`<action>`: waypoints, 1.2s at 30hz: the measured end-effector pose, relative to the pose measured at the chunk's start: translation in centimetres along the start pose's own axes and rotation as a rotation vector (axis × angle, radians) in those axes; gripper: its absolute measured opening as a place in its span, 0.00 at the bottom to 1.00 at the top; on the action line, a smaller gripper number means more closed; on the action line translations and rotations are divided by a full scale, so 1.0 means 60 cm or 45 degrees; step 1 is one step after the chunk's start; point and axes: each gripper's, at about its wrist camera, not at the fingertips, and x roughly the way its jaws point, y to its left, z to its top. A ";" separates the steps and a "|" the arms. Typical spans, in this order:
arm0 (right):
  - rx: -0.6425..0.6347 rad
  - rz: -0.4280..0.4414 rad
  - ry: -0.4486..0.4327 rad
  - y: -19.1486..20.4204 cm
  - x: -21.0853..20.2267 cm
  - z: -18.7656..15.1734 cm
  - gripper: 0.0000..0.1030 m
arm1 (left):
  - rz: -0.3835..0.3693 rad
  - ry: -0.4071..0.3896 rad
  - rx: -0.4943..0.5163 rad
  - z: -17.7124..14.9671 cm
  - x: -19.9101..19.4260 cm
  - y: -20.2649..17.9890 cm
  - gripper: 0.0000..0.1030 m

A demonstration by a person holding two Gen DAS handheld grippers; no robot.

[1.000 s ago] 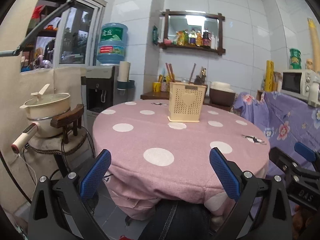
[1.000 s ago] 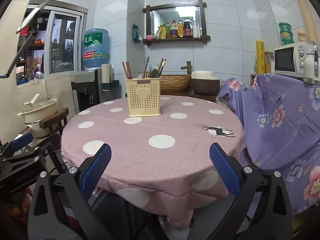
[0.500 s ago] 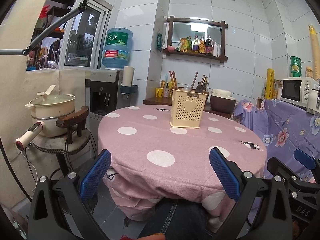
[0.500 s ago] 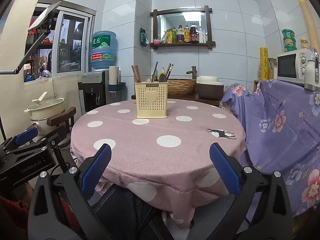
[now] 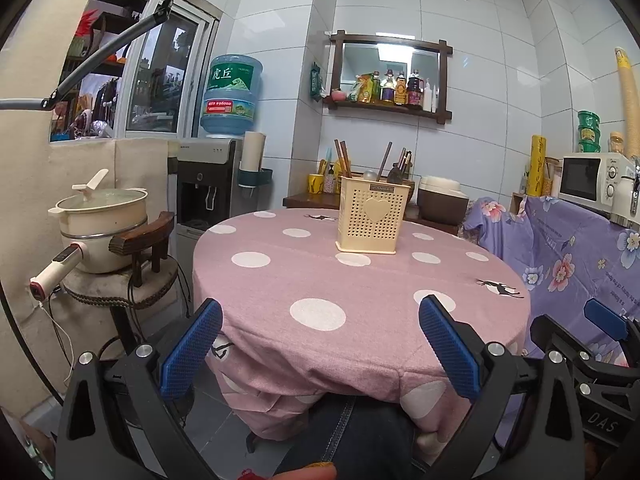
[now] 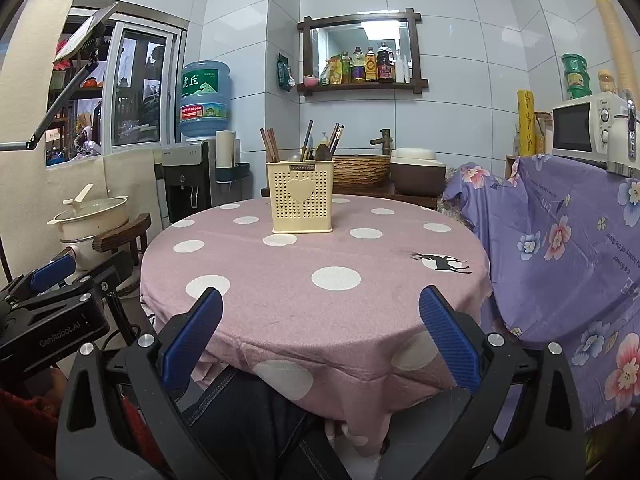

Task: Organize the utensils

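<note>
i hold the left gripper (image 5: 320, 340) and right gripper (image 6: 320, 336) spread wide, both empty. the utensil holder (image 6: 302, 196) stands upright, utensils (image 6: 320, 140) pointing up, far across the table (image 6: 280, 280); straight ahead of the right.

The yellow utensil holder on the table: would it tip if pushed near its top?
Probably: the utensil holder looks like light perforated plastic, standing tall. Its chopsticks and spoons lean above the rim, raising the weight. The tablecloth may resist sliding.
</note>
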 end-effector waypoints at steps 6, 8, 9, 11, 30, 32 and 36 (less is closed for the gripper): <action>0.002 -0.002 0.001 -0.001 -0.001 0.000 0.94 | -0.009 0.009 0.001 -0.001 0.002 0.000 0.95; 0.002 -0.003 0.001 0.000 -0.001 -0.001 0.94 | -0.011 0.010 0.003 -0.001 0.001 0.000 0.95; 0.001 -0.002 0.000 -0.001 -0.001 -0.001 0.94 | -0.011 0.010 0.002 -0.001 0.001 0.000 0.95; 0.001 -0.002 0.001 -0.001 0.000 -0.001 0.94 | -0.011 0.011 0.002 -0.001 0.001 0.000 0.95; 0.002 -0.004 0.002 -0.003 -0.001 -0.002 0.94 | -0.011 0.011 0.003 -0.001 0.001 0.000 0.95; 0.003 -0.004 0.003 -0.004 -0.001 -0.002 0.94 | -0.011 0.012 0.003 -0.001 0.001 0.000 0.95; 0.003 -0.004 0.002 -0.003 -0.001 -0.002 0.94 | -0.010 0.010 0.003 0.000 0.001 -0.001 0.95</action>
